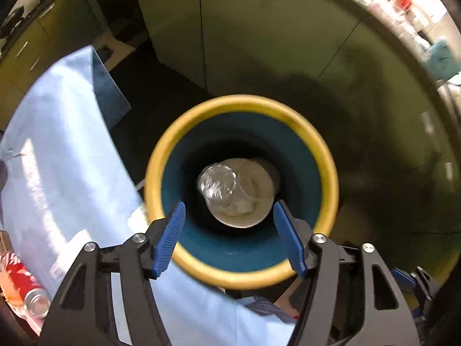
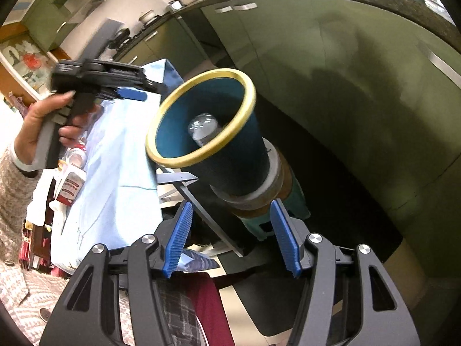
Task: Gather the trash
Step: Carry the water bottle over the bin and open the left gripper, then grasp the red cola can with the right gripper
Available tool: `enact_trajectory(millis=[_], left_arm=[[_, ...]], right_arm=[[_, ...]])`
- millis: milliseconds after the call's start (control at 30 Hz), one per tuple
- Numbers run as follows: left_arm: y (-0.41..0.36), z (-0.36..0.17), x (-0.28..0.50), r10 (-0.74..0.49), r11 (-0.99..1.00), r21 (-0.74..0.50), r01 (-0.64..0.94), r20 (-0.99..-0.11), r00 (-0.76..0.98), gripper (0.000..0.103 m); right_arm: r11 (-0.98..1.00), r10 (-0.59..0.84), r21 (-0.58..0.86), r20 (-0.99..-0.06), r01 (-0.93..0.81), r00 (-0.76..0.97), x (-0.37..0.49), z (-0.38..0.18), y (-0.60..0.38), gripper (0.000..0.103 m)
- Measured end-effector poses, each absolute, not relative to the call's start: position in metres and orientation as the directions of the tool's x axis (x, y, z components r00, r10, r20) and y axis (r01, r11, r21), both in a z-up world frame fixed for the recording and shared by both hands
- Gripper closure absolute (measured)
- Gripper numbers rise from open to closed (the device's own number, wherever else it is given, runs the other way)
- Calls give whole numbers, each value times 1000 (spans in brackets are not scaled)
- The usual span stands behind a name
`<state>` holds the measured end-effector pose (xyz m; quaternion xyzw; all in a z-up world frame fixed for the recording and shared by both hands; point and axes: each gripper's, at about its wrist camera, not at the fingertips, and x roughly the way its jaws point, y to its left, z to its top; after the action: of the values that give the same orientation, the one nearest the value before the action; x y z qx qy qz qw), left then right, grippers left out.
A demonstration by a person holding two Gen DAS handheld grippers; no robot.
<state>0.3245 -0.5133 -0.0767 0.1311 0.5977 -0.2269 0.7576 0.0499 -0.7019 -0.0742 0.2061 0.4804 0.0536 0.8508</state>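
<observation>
Bottle [image 1: 217, 186] lies in bin [image 1: 178, 132] beneath open left tongs [image 1: 229, 238].

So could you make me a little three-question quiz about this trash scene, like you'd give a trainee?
1. True or false: the left gripper is holding a piece of trash.
2. What already lies at the bottom of the blue bin with the yellow rim?
A. a clear plastic bottle
B. a banana peel
C. a newspaper
3. Fill in: a red can lies on the table with the light ____ cloth.

Key
1. False: its jaws stand open over the bin, with nothing between them.
2. A: the clear plastic bottle.
3. blue
</observation>
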Motion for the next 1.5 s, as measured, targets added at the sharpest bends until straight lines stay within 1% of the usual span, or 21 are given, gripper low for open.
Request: enact_trajectory(millis=[100, 200, 300, 400, 500, 567, 667, 800, 967, 1133, 1233, 1267, 1333, 1433, 1500], left_arm=[[-483, -32, 305, -251, 844, -85, 529, -935, 251, 41], [-433, 15, 273, -308, 840, -92, 535, -893, 329, 35], [-364, 50, 236, -307, 862, -60, 504, -852, 424, 32], [-300, 73, 207, -287, 898, -51, 436, -820, 495, 26], [-227, 83, 168, -257, 936, -64, 345, -794, 551, 25], [-186, 77, 152, -232, 953, -62, 298, -782, 578, 22], [-137, 68, 125, -200, 968, -66, 244, -789, 581, 22], [-80, 41, 98, -221, 973, -144, 181, -808, 545, 22], [-42, 14, 86, -210, 978, -170, 125, -823, 527, 22], [-15, -2, 89, -210, 977, -192, 90, -825, 525, 22], [-5, -8, 91, -225, 974, -208, 91, -828, 514, 22], [-3, -10, 91, -229, 973, -211, 94, -830, 509, 22], [2, -15, 91, -234, 972, -216, 94, -833, 501, 22], [11, -23, 91, -244, 969, -235, 80, -837, 490, 22], [20, -28, 90, -247, 967, -246, 66, -839, 486, 22]], right_arm=[[915, 304, 398, -780, 59, 547, 53, -61, -688, 46], [925, 322, 381, -765, -12, 557, 59, -44, -668, 46], [929, 356, 348, -758, -124, 546, 72, -24, -632, 45], [910, 415, 334, -759, -247, 502, 89, -11, -586, 44], [874, 462, 308, -766, -376, 447, 108, -1, -532, 44], [825, 504, 286, -764, -488, 403, 120, 6, -490, 44], [741, 516, 213, -787, -637, 338, 137, 12, -425, 44], [648, 503, 169, -827, -743, 251, 158, 9, -358, 44], [674, 473, 169, -847, -719, 244, 200, 3, -313, 44], [724, 421, 182, -880, -666, 218, 264, -9, -271, 43], [729, 386, 192, -908, -657, 163, 301, -20, -247, 33], [729, 378, 198, -915, -655, 144, 311, -25, -240, 32], [734, 344, 194, -933, -651, 109, 331, -35, -226, 32], [737, 237, 135, -969, -662, 67, 351, -50, -203, 32], [725, 196, 116, -980, -679, 42, 354, -57, -194, 32]])
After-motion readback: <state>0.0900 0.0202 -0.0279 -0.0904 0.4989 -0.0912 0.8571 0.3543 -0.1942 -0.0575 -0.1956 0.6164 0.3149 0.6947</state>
